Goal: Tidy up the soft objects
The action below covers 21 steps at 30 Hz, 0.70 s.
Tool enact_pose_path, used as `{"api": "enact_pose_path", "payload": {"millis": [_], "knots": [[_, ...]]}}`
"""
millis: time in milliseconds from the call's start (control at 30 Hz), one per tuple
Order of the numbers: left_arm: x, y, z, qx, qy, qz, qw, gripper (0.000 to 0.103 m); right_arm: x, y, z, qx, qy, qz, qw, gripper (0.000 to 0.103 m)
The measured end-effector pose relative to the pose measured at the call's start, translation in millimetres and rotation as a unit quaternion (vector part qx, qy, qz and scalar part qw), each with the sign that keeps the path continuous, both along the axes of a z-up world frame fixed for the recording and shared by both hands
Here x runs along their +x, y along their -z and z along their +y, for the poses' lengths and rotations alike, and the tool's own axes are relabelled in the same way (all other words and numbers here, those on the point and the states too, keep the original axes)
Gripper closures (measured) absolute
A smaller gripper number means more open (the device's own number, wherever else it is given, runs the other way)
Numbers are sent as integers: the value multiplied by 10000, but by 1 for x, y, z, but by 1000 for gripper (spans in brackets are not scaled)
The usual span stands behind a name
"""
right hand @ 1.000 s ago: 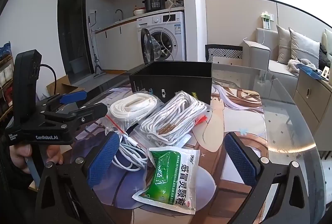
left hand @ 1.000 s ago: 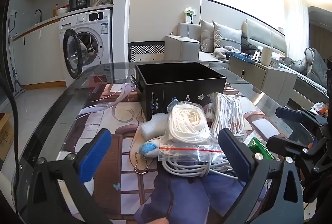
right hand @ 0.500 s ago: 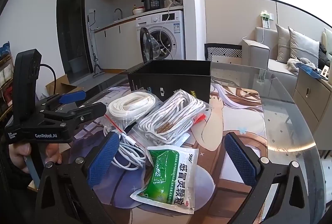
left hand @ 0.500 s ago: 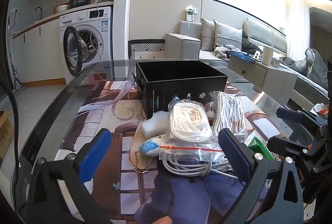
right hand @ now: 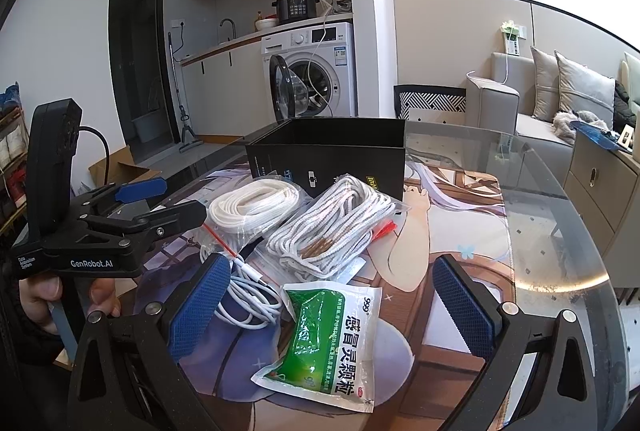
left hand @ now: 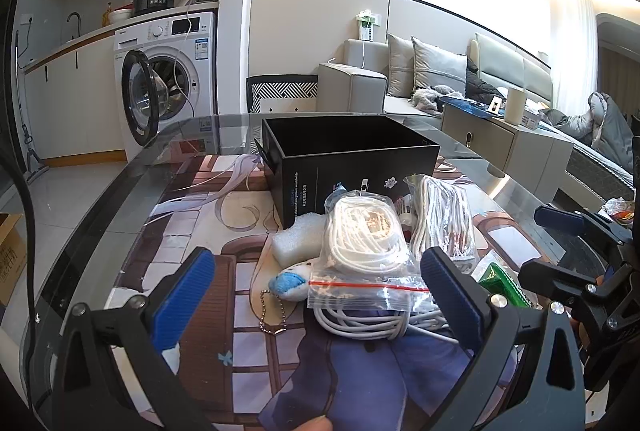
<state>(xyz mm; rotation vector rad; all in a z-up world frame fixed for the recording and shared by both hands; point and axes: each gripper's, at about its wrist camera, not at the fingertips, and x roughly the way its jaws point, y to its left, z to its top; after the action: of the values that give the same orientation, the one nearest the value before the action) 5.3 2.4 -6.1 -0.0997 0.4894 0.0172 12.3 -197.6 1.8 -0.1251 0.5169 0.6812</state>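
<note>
Now both my grippers, left (left hand: 316,307) and right (right hand: 332,307), are spread, empty; the bagged cord (left hand: 366,243) looks light, slippery—I'd pinch its bulging middle.

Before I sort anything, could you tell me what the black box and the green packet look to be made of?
The black box looks like matte cardboard: thin straight walls, printed labels, little shine. The green packet looks like glossy plastic film or foil laminate, hard to say which: crinkled, with bright highlights and sealed white edges.
</note>
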Motion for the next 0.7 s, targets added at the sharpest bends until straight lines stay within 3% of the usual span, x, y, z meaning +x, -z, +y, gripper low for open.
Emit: {"api": "enact_pose_path", "payload": {"millis": [700], "knots": [[0, -1, 0, 3, -4, 2, 10000, 0, 0, -7, 0, 37, 38, -26, 10000, 0]]}}
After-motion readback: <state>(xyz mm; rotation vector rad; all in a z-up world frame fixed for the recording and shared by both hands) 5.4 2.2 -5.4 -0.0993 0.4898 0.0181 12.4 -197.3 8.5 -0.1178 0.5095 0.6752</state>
